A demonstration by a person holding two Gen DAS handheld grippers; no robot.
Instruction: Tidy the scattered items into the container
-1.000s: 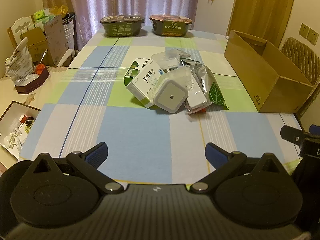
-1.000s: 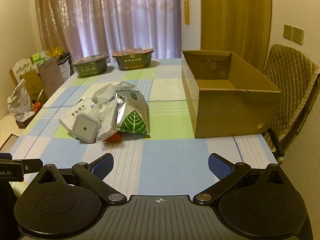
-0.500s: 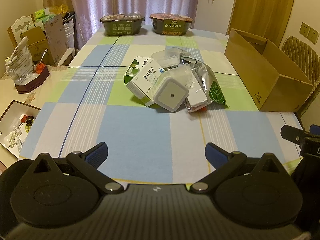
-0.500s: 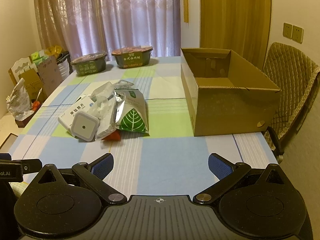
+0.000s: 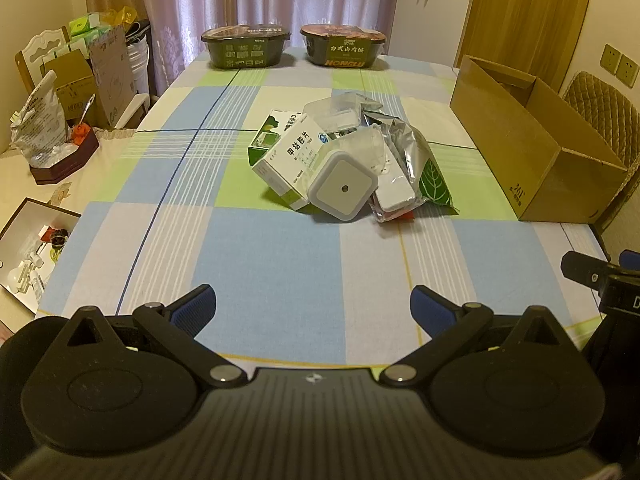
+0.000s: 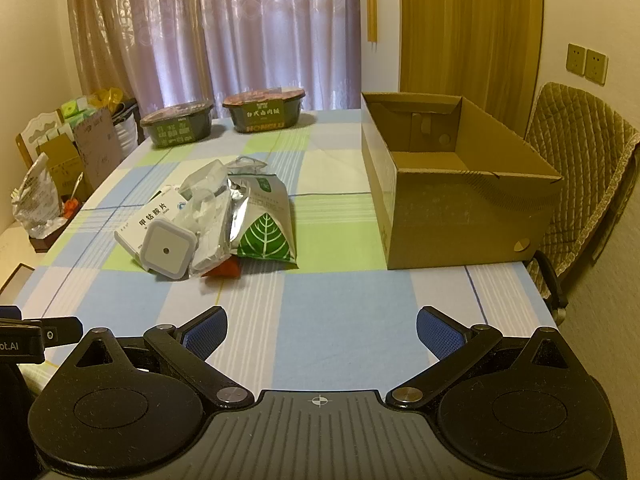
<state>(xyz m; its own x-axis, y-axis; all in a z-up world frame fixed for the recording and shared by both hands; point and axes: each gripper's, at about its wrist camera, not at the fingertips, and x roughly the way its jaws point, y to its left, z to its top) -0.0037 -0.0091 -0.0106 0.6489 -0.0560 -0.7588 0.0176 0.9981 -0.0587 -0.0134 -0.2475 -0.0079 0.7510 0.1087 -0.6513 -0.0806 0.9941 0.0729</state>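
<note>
Checked tablecloth [image 5: 256, 264] in blue, green and white covers the table; curtains hang behind its far edge, where two dark food tubs [image 5: 245, 51] sit side by side. Scattered items lie heaped near the middle of the surface: white medicine box [image 5: 289, 159], square white night-light [image 5: 343, 189] leaning against it, clear plastic case [image 5: 331, 116] on top, silver pouch with green leaf [image 6: 262, 216] on the pile's right side, something red [image 6: 224, 269] poking out beneath. Open cardboard box [image 6: 460, 216] stands along the right edge, well apart from the pile, nothing visible inside. Your left gripper [image 5: 312, 304] hovers above the near edge, released, blue pads wide apart, holding nothing. Your right gripper [image 6: 320, 326] likewise: spread, nothing held, above the near edge.
</note>
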